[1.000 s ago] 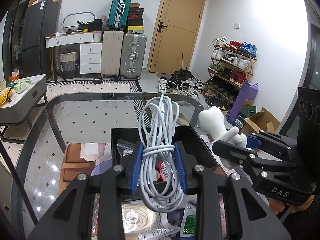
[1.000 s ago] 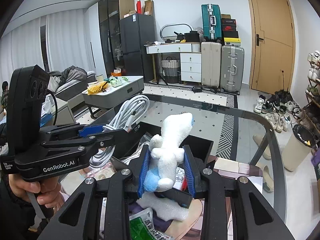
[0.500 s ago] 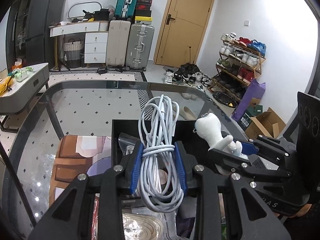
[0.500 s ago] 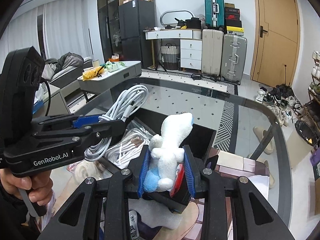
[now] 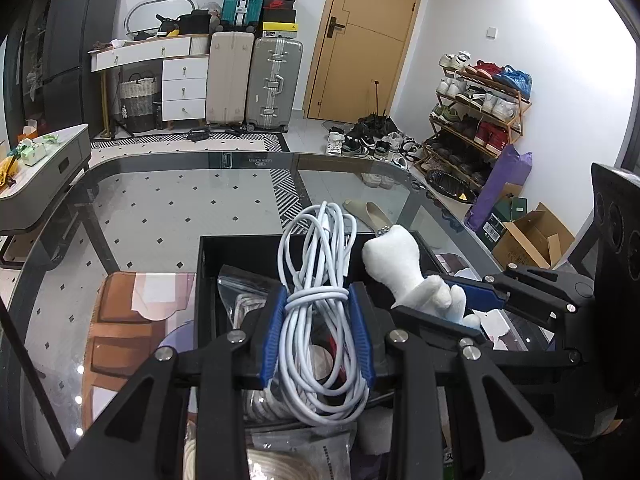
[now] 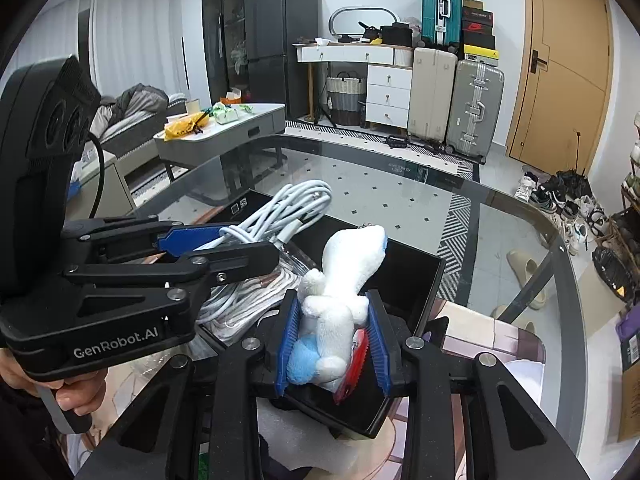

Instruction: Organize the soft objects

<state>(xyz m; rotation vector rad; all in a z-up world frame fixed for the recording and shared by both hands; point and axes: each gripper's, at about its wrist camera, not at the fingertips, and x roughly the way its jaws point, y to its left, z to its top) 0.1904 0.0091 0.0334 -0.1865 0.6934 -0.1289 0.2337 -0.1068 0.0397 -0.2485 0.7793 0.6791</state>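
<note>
The left tool pinches a coiled white cable above the black box; the right tool pinches a white plush toy.

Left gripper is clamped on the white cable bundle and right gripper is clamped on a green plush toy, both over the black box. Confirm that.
Wrong on colour. In the right wrist view, the right gripper clamps a white plush toy with a blue patch. The left gripper does clamp the white cable bundle over the black box.

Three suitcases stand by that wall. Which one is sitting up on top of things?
The teal suitcase. It stands up on the white desk, while the beige suitcase and silver suitcase stand on the floor.
</note>
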